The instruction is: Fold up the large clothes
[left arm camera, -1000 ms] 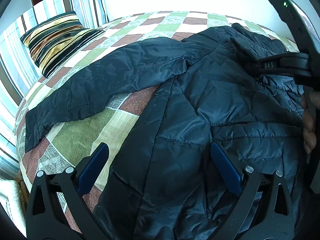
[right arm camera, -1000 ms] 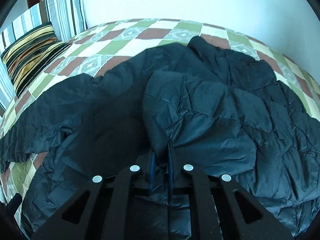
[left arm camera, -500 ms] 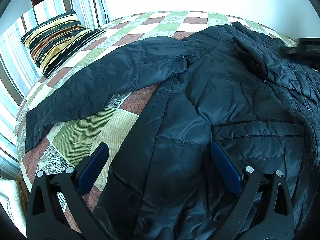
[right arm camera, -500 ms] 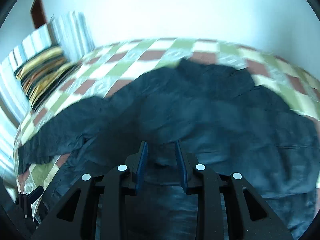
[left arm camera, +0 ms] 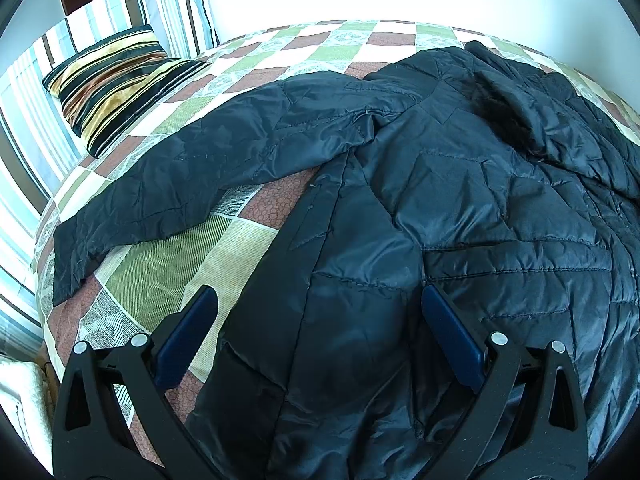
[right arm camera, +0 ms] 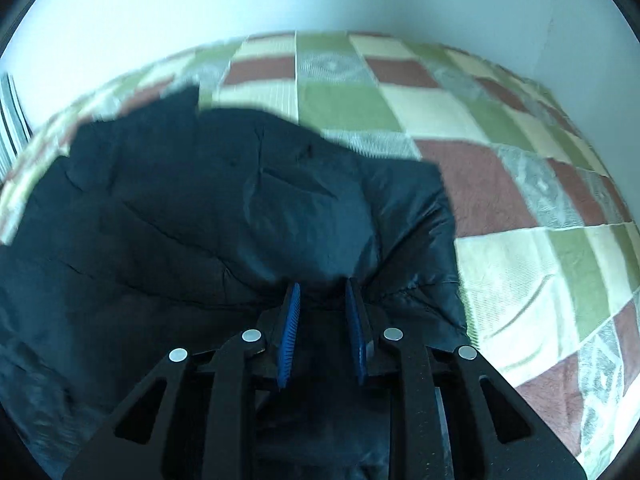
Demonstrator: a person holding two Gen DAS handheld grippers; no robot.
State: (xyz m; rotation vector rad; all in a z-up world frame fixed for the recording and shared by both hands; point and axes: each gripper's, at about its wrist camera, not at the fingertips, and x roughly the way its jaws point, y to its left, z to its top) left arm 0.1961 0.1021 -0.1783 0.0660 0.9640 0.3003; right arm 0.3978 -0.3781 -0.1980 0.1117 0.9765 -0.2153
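A large dark quilted jacket (left arm camera: pixel 460 208) lies spread on the checkered bed. One sleeve (left arm camera: pixel 192 184) stretches out to the left toward the pillow. My left gripper (left arm camera: pixel 320 304) is wide open and hovers over the jacket's lower body, holding nothing. In the right wrist view the jacket (right arm camera: pixel 200 216) fills the left and middle. My right gripper (right arm camera: pixel 322 296) has its blue pads parted a little, with nothing pinched between them, just above the jacket's right side.
A patchwork quilt (left arm camera: pixel 152 280) in green, brown and cream covers the bed and shows to the right of the jacket in the right wrist view (right arm camera: pixel 540 264). A striped cushion (left arm camera: pixel 116 80) lies at the head of the bed against striped pillows (left arm camera: pixel 168 8). White walls stand behind.
My right gripper opened, let go of the jacket fold it held, and swung to the right over the jacket's edge. The left gripper has not moved.
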